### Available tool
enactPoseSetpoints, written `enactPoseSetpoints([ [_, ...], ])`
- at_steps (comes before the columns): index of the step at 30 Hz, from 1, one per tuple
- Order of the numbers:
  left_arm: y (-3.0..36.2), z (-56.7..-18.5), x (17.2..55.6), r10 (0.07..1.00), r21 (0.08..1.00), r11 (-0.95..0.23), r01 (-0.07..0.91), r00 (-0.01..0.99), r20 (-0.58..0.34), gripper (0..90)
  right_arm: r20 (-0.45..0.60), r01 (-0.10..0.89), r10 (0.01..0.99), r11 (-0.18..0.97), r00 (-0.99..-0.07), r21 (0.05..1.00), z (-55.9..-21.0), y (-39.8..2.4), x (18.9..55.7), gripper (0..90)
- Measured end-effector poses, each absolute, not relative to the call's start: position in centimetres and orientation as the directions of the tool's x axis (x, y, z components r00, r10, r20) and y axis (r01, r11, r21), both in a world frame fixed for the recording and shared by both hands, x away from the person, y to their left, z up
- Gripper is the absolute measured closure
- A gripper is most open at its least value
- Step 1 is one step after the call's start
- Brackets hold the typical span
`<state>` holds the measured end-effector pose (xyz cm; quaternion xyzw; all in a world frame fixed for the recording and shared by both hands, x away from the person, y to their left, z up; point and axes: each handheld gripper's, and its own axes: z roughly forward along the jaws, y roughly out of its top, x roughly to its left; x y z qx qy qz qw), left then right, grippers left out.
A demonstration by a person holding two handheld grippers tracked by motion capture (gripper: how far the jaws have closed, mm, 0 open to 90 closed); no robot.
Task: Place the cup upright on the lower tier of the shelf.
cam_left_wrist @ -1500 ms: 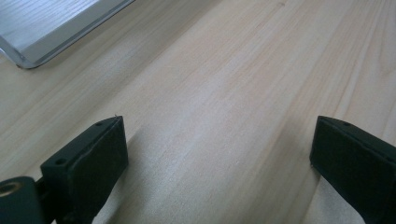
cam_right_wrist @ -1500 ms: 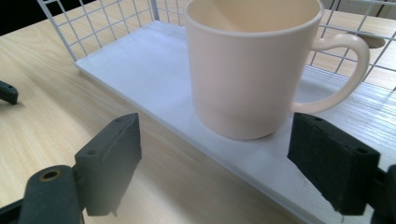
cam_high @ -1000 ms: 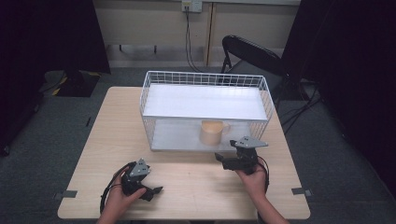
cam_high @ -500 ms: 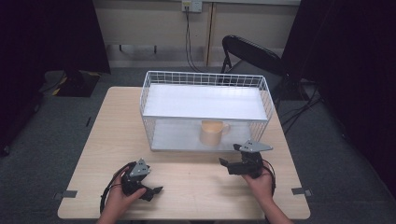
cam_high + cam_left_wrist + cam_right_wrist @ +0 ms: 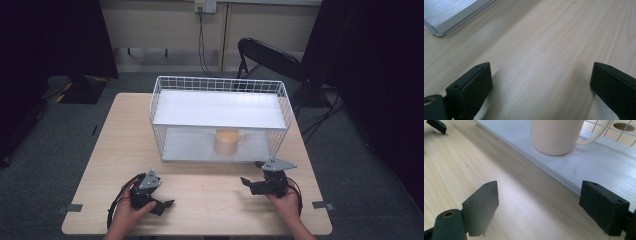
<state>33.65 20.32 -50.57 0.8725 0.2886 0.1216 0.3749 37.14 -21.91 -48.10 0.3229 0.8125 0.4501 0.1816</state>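
High view: a white wire basket (image 5: 220,95) stood on the wooden table (image 5: 110,145), with 2 levels, a white shelf on top and a white base board below. 1 beige mug (image 5: 226,142) sat upright on the lower board, handle to the right. The left gripper (image 5: 159,204) lay near the front edge; the right gripper (image 5: 250,182) rested in front of the basket, well apart from the mug.

Left gripper view: jaws spread wide over bare wood, nothing between them (a corner of the base board (image 5: 446,15) showed at top left).

Right gripper view: jaws released, empty; the mug (image 5: 556,135) stood beyond them on the board, slightly right of centre, untouched.
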Motion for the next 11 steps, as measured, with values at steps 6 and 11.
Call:
enactPoseSetpoints([
  [6,20.32,-50.57,33.65,0.595,0.725,-0.552,0.413,0.804,-0.004,3.7,-0.024,0.364,0.672,0.430,-0.740,0.826,-48.91,-22.17,36.92,14.7],
  [11,20.33,-50.56,33.66,0.594,0.724,-0.553,0.412,0.804,-0.004,3.7,0.004,0.380,0.666,0.420,-0.746,0.824,-48.97,-22.43,36.82,14.3],
])
